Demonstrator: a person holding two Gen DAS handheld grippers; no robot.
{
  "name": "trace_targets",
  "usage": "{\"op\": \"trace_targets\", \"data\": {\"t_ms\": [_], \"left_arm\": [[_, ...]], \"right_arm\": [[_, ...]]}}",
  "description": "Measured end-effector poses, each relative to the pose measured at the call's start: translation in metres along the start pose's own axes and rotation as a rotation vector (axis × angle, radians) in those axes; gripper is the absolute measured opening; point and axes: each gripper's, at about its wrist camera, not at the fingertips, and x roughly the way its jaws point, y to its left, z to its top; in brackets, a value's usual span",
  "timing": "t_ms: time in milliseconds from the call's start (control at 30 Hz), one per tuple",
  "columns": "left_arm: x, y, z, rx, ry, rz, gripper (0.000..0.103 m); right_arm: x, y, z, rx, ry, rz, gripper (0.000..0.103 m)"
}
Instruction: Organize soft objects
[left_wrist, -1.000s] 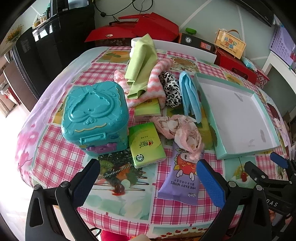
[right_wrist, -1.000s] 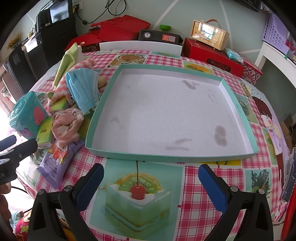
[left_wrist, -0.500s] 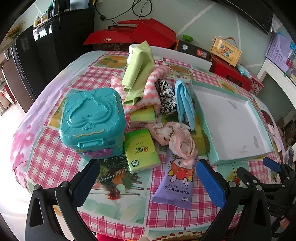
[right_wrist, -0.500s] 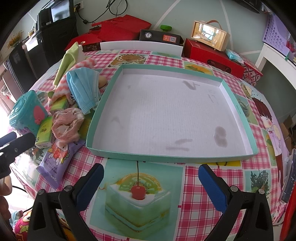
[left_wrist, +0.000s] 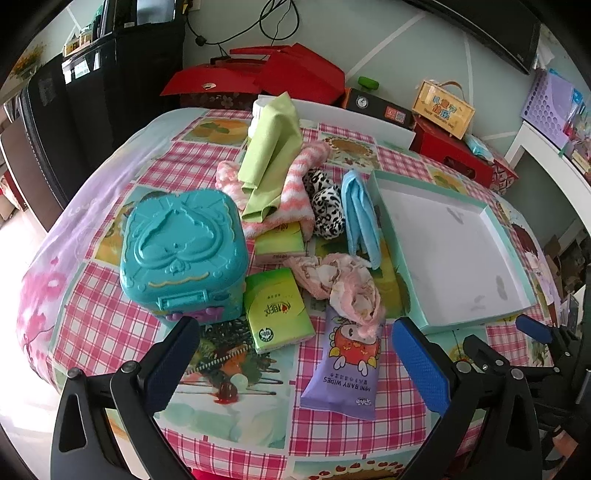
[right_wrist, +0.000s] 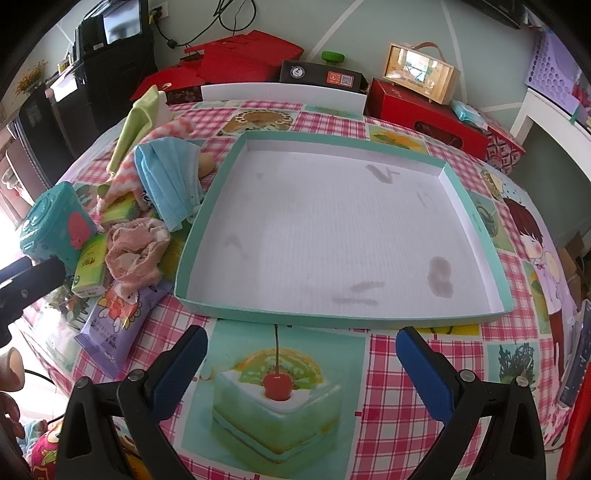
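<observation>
The left gripper (left_wrist: 291, 354), jaws apart, is backing off the crumpled pink cloth (left_wrist: 347, 284) mid-frame; the right gripper (right_wrist: 301, 363), also spread and empty, is waiting below the shallow teal-rimmed cardboard tray (right_wrist: 476, 221), which holds nothing yet.

The left hand-held gripper (left_wrist: 291, 345) hovers with its blue-padded fingers (left_wrist: 419, 363) spread wide and nothing between them, and the right hand-held gripper (right_wrist: 301, 354), likewise wide apart and holding nothing, is level beside it.

Home living room: pink checked food-print tablecloth (right_wrist: 413, 354) on bench, red gift boxes (left_wrist: 258, 74), black cabinet (left_wrist: 110, 74), toy case (left_wrist: 181, 254).
</observation>
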Motion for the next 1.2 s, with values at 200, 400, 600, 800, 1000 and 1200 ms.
{"op": "trace_targets", "data": {"t_ms": [200,400,600,800,1000,1200], "left_arm": [[-0.010,0.003,0.016,0.016,-0.031,-0.011,0.103],[-0.021,0.019,0.054,0.006,-0.085,0.009,0.103],[-0.016,0.041,0.096,-0.029,-0.062,0.044,0.103],[0.002,0.055,0.126,-0.022,0.016,0.050,0.103],[0.023,0.051,0.141,0.018,0.082,0.028,0.103],[0.057,0.042,0.151,0.027,0.171,0.008,0.103]], "right_arm": [[-0.001,0.002,0.006,-0.007,-0.003,0.002,0.103],[-0.010,0.005,0.029,-0.010,-0.049,0.012,0.103],[-0.019,0.014,0.064,-0.030,-0.123,0.052,0.103],[-0.017,0.037,0.093,-0.091,-0.154,0.109,0.103],[0.000,0.061,0.107,-0.141,-0.137,0.179,0.099],[0.023,0.084,0.113,-0.193,-0.098,0.226,0.084]]}}
